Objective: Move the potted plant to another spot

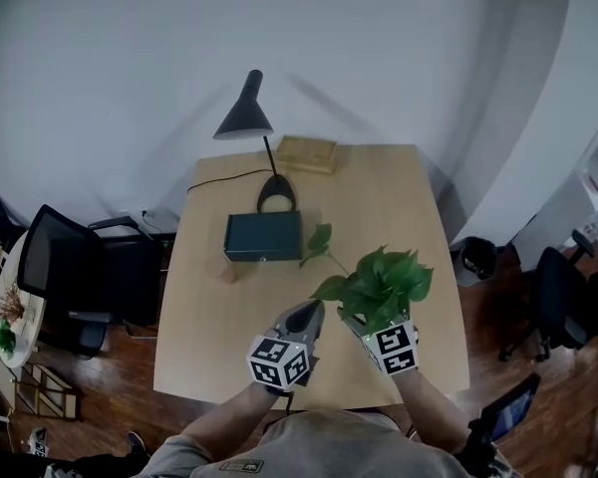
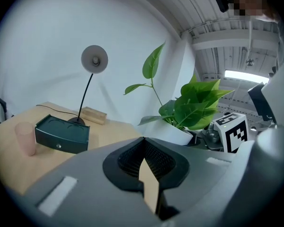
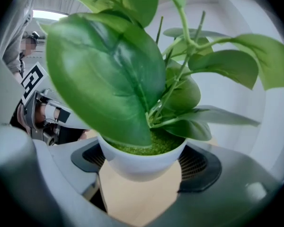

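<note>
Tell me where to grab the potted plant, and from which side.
Grip the white pot across its round wall just under the rim, coming in level from the side. The leaves spread over the top, blocking a grasp from above; the pot narrows downward, so a high hold likely slips least. The right gripper holds it that way in its jaws.

Right gripper view: leaves (image 3: 109,74) are clipped by the top edge and cover part of the pot (image 3: 142,162) rim. Head view: leaves hide the pot and the right gripper (image 1: 362,324) tips, so contact is unreadable there. Left gripper view: pot's right side sits behind the right gripper. Block (image 1: 306,153) at table (image 1: 209,347) far edge: too small to identify.
</note>
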The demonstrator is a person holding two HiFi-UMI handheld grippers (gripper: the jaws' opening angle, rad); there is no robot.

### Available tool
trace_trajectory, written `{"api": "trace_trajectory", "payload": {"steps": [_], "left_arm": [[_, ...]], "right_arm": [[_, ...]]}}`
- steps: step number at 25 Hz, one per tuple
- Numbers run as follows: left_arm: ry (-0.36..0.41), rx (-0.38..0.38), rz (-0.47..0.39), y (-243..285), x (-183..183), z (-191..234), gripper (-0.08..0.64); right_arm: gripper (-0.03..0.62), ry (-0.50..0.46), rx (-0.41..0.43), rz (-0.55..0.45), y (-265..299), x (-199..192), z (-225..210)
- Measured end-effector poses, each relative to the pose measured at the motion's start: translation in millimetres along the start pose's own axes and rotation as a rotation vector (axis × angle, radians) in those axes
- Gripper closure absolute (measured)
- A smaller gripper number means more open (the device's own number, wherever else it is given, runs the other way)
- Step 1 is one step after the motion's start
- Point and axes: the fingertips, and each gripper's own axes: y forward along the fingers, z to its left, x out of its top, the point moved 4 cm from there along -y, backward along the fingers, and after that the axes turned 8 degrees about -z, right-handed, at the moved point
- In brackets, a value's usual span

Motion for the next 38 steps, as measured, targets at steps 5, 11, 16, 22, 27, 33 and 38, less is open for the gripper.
{"api": "trace_trajectory", "payload": {"steps": [5,11,16,22,27,33,38], "left_arm": [[0.001,-0.043,0.007,9,-5,-6,0.568],[0.0,-0.025,0.042,30,-21,-16,0.568],[-0.001,0.013,0.071,54,-36,-22,0.568],[-0.005,0.052,0.13,87,-63,-19,0.568],[-0.022,0.092,0.173,110,-87,-6,0.568],[-0.043,0.13,0.209,131,-110,12,0.568],[-0.055,0.149,0.235,145,-126,22,0.568]], "right_arm": [[0.12,0.0,-0.052,0.017,-10,-8,-9],[0.12,0.012,-0.044,0.052,-15,-33,-27],[0.12,0.005,-0.003,0.059,-10,-49,-48],[0.12,0.01,0.029,0.089,8,-78,-77],[0.12,0.009,0.055,0.121,32,-108,-94],[0.12,0.005,0.065,0.161,56,-141,-113],[0.12,0.013,0.055,0.187,66,-162,-124]]}}
